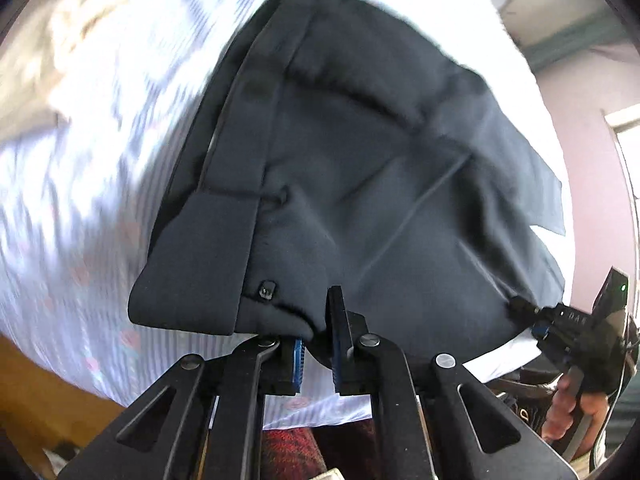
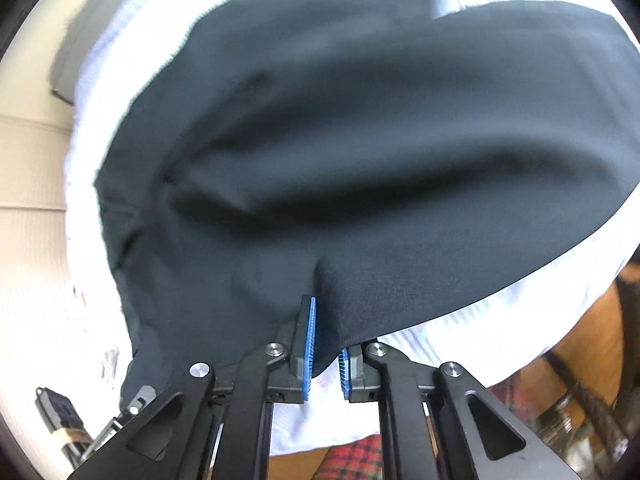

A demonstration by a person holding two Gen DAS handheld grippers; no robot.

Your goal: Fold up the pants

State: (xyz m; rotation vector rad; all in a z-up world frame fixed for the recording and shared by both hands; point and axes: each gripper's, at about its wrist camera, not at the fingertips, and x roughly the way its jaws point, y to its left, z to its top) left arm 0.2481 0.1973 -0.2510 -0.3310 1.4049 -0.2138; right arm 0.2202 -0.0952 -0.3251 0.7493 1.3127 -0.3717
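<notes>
Dark navy pants [image 1: 360, 168] lie on a white striped bedsheet [image 1: 92, 152], waistband with a metal hook at my left. My left gripper [image 1: 318, 340] is shut on the near edge of the pants beside the waistband. In the right wrist view the pants [image 2: 380, 120] fill the frame, bulging in a long fold. My right gripper [image 2: 326, 344] is shut on the near edge of the pants, cloth pinched between its blue pads [image 2: 309, 340]. The right gripper also shows in the left wrist view [image 1: 520, 306] at the pants' right corner.
The bed's wooden edge [image 1: 48, 384] runs at the lower left. A red plaid cloth [image 2: 352, 456] lies below the grippers. A pink wall and window [image 1: 600, 152] stand at the right. A grey pillow [image 2: 88, 40] lies at the sheet's far left.
</notes>
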